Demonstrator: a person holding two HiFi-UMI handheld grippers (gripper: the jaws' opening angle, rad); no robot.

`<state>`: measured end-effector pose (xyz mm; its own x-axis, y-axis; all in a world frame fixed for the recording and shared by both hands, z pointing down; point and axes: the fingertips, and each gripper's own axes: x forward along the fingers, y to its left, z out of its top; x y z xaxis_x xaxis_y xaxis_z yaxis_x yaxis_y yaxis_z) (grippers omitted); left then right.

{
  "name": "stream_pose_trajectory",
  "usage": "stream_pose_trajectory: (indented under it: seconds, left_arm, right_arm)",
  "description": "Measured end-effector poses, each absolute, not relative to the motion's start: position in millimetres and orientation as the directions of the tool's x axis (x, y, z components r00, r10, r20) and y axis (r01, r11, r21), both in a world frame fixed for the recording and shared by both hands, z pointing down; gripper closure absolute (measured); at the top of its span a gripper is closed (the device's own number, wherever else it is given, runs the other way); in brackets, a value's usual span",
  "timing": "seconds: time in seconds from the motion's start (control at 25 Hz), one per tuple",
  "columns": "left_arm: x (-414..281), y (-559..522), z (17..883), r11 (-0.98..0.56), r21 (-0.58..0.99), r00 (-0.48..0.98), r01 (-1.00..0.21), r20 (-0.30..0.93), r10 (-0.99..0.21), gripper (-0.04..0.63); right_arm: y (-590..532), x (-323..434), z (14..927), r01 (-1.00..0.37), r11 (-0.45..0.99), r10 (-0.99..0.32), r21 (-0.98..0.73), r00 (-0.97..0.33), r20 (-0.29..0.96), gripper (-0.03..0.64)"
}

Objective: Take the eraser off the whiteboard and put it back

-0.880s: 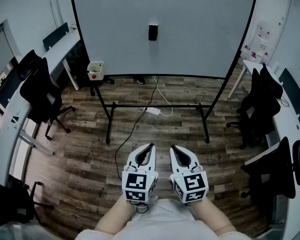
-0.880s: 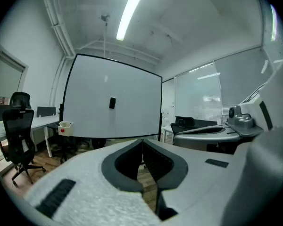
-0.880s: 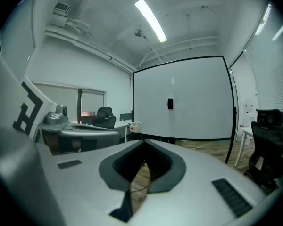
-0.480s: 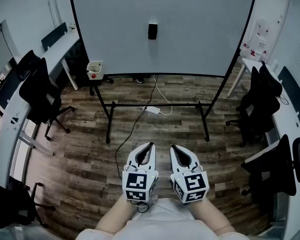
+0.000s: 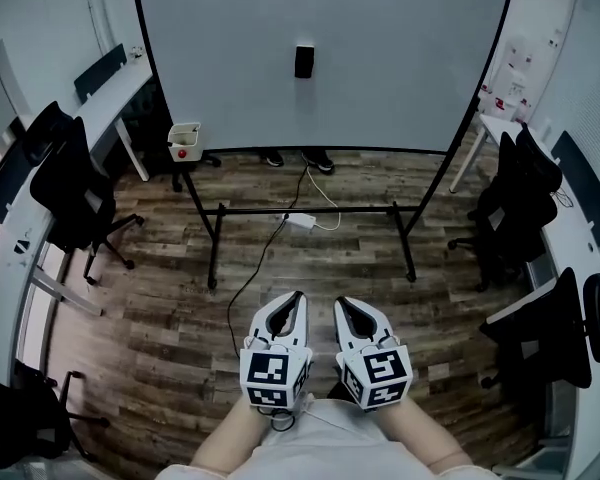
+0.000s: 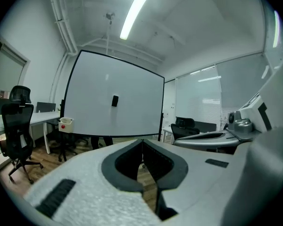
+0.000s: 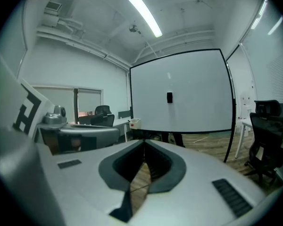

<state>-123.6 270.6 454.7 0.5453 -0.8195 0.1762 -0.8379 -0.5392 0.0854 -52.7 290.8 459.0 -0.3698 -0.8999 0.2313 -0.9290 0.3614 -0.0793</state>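
A small black eraser (image 5: pixel 304 61) sticks to the middle of the large whiteboard (image 5: pixel 380 78) on a black wheeled stand. The eraser (image 6: pixel 114 100) also shows in the left gripper view and, as the eraser (image 7: pixel 169 97), in the right gripper view, far ahead of both jaws. My left gripper (image 5: pixel 298 296) and right gripper (image 5: pixel 341 302) are held side by side close to my body, well short of the board. Each has its jaws closed together with nothing between them. The left gripper (image 6: pixel 142 141) and right gripper (image 7: pixel 144 142) point roughly level toward the board.
A white cup holder with a red item (image 5: pixel 185 139) hangs at the board's lower left. A power strip and cables (image 5: pixel 302 221) lie on the wood floor under the stand. Black office chairs (image 5: pixel 65 183) and desks line the left and right (image 5: pixel 520 203) sides. Someone's shoes (image 5: pixel 320 160) show behind the board.
The view has shifted slightly: the board and floor sit a little lower and closer, and shoes behind the board have come into view. Both grippers stay shut, side by side.
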Motion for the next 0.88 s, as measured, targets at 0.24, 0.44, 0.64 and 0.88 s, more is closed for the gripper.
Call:
stream_pose_trajectory:
  seconds: [0.24,0.44,0.64,0.88]
  left_arm:
    - [-126.0,243.1,465.1,-0.517,0.123,0.531,-0.847,0.187,-0.826,0.578]
    - [-119.7,200.3,461.9,-0.484,0.108,0.495,-0.869,0.161,-0.854,0.578]
    - [-100.3,140.6,454.4,-0.454,0.141,0.472,-0.88,0.147,-0.869,0.578]
    - [-62.3,50.7,441.6,-0.409,0.139,0.426,-0.902,0.129,-0.896,0.578]
  right_arm:
    - [261.9,-53.7,468.3,-0.924,0.374,-0.888,-0.082,-0.382,0.255,0.589]
    - [216.5,-39.2,471.8,-0.92,0.389,-0.886,-0.049,-0.388,0.255,0.589]
    - [152.9,-18.0,469.9,-0.901,0.431,-0.868,-0.057,-0.431,0.247,0.589]
    - [61.2,25.4,458.0,-0.88,0.473,-0.851,-0.052,-0.471,0.234,0.589]
